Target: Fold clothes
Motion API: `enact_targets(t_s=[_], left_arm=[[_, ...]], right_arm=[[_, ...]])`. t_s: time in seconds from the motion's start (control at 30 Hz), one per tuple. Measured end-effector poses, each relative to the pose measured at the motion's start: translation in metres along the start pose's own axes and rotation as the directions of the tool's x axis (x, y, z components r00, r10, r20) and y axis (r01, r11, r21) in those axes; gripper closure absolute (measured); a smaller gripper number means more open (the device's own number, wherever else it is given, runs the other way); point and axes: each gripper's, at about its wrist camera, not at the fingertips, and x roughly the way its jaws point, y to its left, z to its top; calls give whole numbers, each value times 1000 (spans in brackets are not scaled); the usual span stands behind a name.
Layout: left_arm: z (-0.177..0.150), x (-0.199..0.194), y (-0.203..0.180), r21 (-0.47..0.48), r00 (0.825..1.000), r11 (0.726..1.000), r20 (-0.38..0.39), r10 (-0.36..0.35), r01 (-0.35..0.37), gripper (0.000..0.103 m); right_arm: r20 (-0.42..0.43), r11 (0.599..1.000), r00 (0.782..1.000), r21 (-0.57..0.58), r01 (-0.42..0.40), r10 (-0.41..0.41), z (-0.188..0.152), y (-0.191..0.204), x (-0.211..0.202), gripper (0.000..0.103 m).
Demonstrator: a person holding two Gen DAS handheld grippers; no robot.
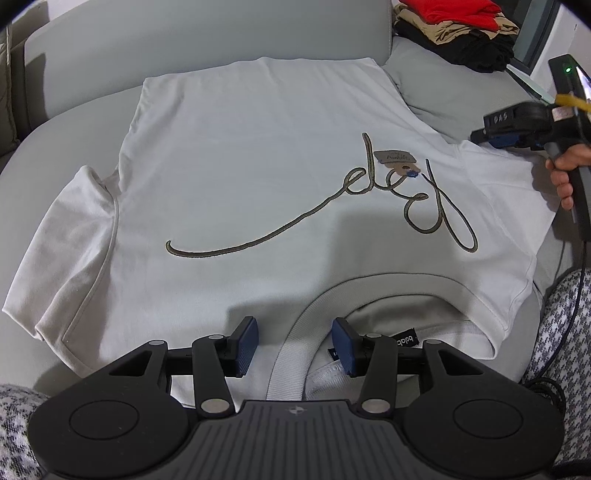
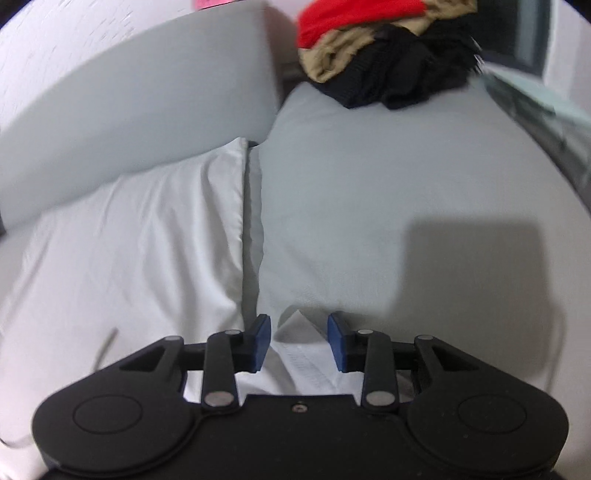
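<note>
A white t-shirt (image 1: 240, 177) with a brown script logo (image 1: 332, 206) lies flat on a grey sofa seat, its ribbed collar (image 1: 291, 354) nearest me. My left gripper (image 1: 294, 347) is open, its blue pads on either side of the collar's left part, just above the cloth. My right gripper (image 2: 299, 341) is open over the shirt's right sleeve corner (image 2: 299, 332); it also shows in the left wrist view (image 1: 517, 129), held by a hand at the right sleeve. The shirt's body (image 2: 140, 236) fills the left of the right wrist view.
A pile of red, tan and black clothes (image 1: 458, 29) lies at the back right of the sofa, also in the right wrist view (image 2: 384, 48). The grey backrest (image 1: 184, 44) rises behind the shirt. Houndstooth fabric (image 1: 565, 332) is at the right edge.
</note>
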Motion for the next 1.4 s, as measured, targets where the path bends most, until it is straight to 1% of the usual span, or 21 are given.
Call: enact_targets(t_s=[0.03, 0.07, 0.13, 0.23, 0.37, 0.43, 0.6, 0.67, 0.73, 0.77, 0.8, 0.9, 0.93, 1.0, 1.1, 1.17, 1.2, 1.23, 1.27, 1.33, 1.4], left_arm=[[0, 0, 0, 0, 1000, 1000, 0, 0, 0, 58], [0, 0, 0, -1, 1000, 1000, 1, -1, 1, 58], [0, 0, 1, -3, 1000, 1000, 2, -1, 1, 58], [-1, 1, 1, -6, 1000, 1000, 9, 0, 0, 57], [-2, 2, 0, -1, 1000, 1000, 13, 8, -8, 56], [-3, 2, 0, -1, 1000, 1000, 18, 9, -9, 56], [-3, -9, -1, -4, 998, 999, 47, 33, -33, 57], [-4, -21, 0, 2, 995, 999, 92, 48, -49, 56], [-4, -29, 3, -4, 989, 998, 130, 69, -69, 56], [-3, -31, 6, -14, 987, 997, 140, 82, -81, 56], [-2, -30, 10, -32, 986, 995, 135, 99, -96, 57], [-2, -20, 21, -85, 983, 986, 96, 155, -147, 62], [-3, -15, 23, -89, 983, 983, 75, 166, -159, 68], [-10, -4, 22, -43, 989, 988, -10, 146, -146, 70], [-18, -18, 9, 58, 988, 986, 10, 154, -155, 77], [-20, -28, 9, 63, 992, 990, 16, 128, -129, 77], [-22, -34, 13, 46, 994, 993, 28, 109, -110, 76], [-23, -40, 18, 21, 994, 995, 46, 96, -97, 72], [-25, -47, 24, -7, 993, 996, 69, 92, -91, 70], [-27, -58, 38, -64, 989, 994, 112, 96, -89, 68], [-26, -70, 56, -131, 981, 987, 153, 116, -96, 65]], right_arm=[[9, 999, 1000, -40, 23, -23, -3, 3, 0, 83], [19, 996, 999, -72, 46, -45, -5, 6, -1, 99], [56, 996, 997, -59, 61, -57, -7, 2, -4, 100], [154, 992, 981, 40, 116, -121, -7, -10, -17, 100], [109, 988, 984, 84, 131, -140, -6, -23, -8, 100], [100, 988, 988, 114, 106, -118, -4, -26, -15, 95], [141, 987, 989, 160, 14, -37, -10, -23, -58, 63], [150, 988, 988, 146, -45, 22, -17, -18, -77, 62], [97, 989, 990, 102, -109, 99, -27, -8, -84, 69], [55, 987, 989, 79, -142, 138, -33, -3, -83, 82], [-2, 984, 986, 62, -164, 165, -38, 2, -78, 87], [-170, 983, 968, 56, -177, 184, -56, 11, -54, 87], [-218, 985, 961, 66, -157, 168, -62, 12, -49, 87], [-271, 996, 959, 51, -77, 88, -78, 12, -49, 89], [-267, 1000, 964, 5, 13, -11, -89, 13, -60, 98], [-260, 999, 965, -6, 38, -39, -94, 16, -69, 89], [-246, 999, 968, -8, 44, -44, -95, 20, -76, 74], [-225, 999, 974, -6, 35, -36, -95, 24, -84, 67], [-199, 1000, 980, -3, 9, -10, -94, 28, -93, 60], [-146, 997, 987, 14, -70, 71, -91, 37, -110, 57], [-111, 983, 977, 66, -173, 179, -86, 44, -118, 47]])
